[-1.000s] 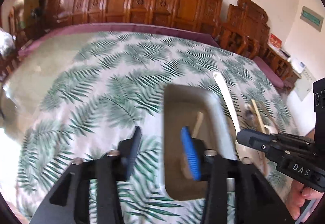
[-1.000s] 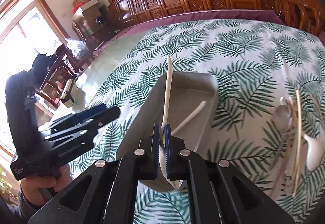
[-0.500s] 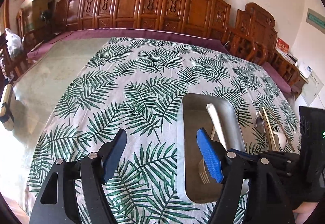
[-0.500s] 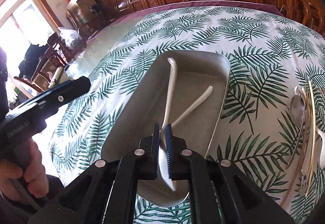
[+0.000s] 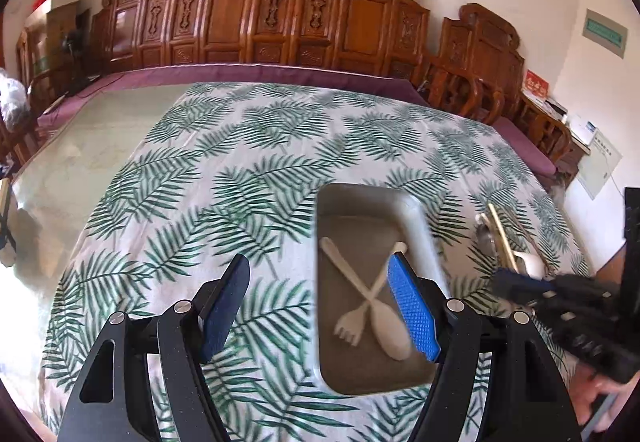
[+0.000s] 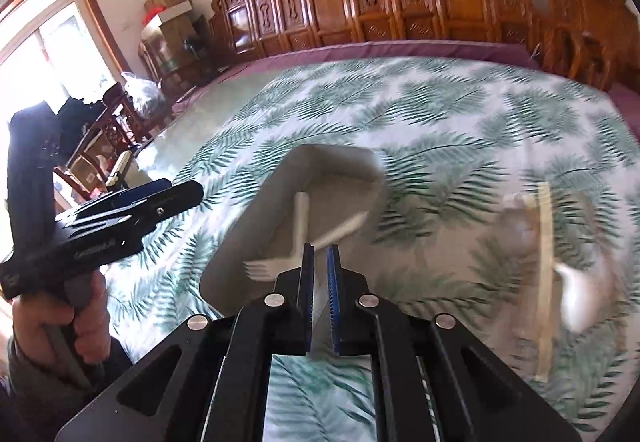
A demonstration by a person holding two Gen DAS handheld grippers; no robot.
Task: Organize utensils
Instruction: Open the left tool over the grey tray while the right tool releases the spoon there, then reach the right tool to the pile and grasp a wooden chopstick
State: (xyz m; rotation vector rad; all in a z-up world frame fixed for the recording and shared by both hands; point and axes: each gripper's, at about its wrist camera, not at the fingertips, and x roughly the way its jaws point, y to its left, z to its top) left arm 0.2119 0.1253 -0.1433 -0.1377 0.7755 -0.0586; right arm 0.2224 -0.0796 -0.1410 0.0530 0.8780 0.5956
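A grey tray (image 5: 418, 217) lies on the leaf-print tablecloth. In it a white spoon (image 5: 386, 320) and a white fork (image 5: 347, 284) lie crossed; both also show in the right wrist view, fork (image 6: 260, 269) and spoon handle (image 6: 344, 228). My left gripper (image 5: 320, 306) is open and empty, just left of the tray's near end. My right gripper (image 6: 319, 260) is slightly open and empty above the tray's near end (image 6: 224, 274); it also shows blurred in the left wrist view (image 5: 520, 284). More utensils, chopsticks (image 6: 545, 262) and a white spoon (image 6: 580, 294), lie to the right.
Carved wooden chairs (image 5: 280, 21) line the far side of the table. The tablecloth (image 5: 240, 169) covers most of the round table. The utensil pile also shows in the left wrist view (image 5: 504, 242), right of the tray. A window and stacked boxes (image 6: 168, 5) are at left.
My right gripper let go of the white spoon, which now lies in the tray across the fork, and drew back to the right. My left gripper stayed open.
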